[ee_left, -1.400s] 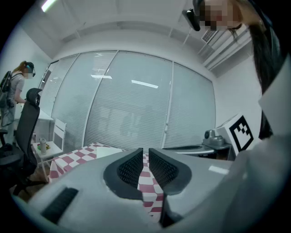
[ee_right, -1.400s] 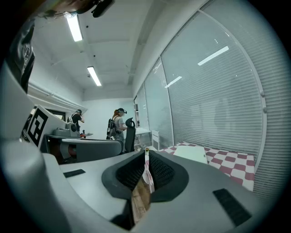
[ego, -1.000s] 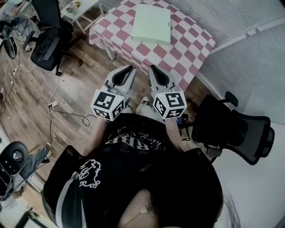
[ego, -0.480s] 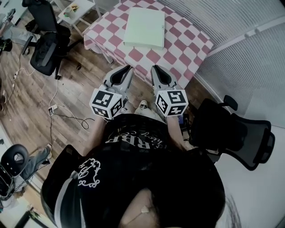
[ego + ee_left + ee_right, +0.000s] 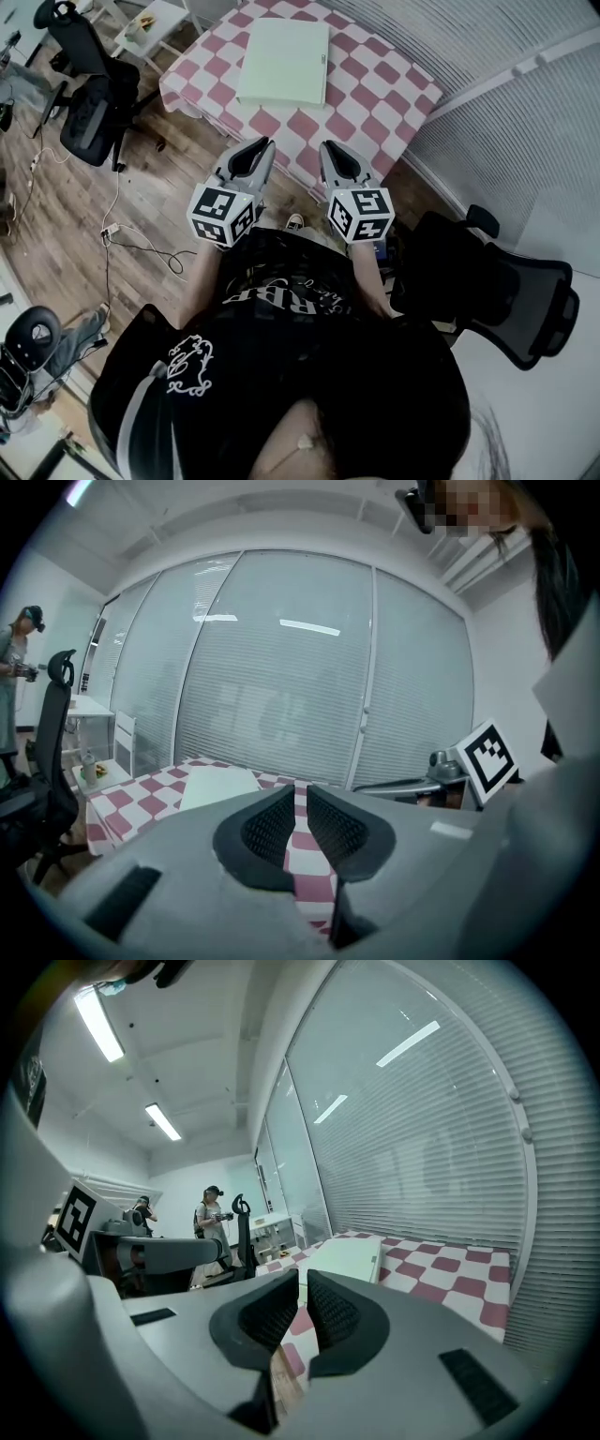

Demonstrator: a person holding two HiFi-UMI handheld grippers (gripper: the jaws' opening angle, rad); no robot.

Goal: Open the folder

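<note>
Folder [image 5: 283,62] is lying flat and closed on the checkered table [image 5: 384,89], well ahead of both grippers, so it's untouched. The left gripper [image 5: 261,145] and right gripper [image 5: 331,147] are both pinched together with nothing in them (side by side, short of the table). I'd spread one before going in, catch only the top cover, and pin the back with the other.

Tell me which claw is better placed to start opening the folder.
Right, probably. Its view has the closed folder almost straight past the right claw; seen from the left claw it sits off to the left. Both hang short of the table, empty.
</note>
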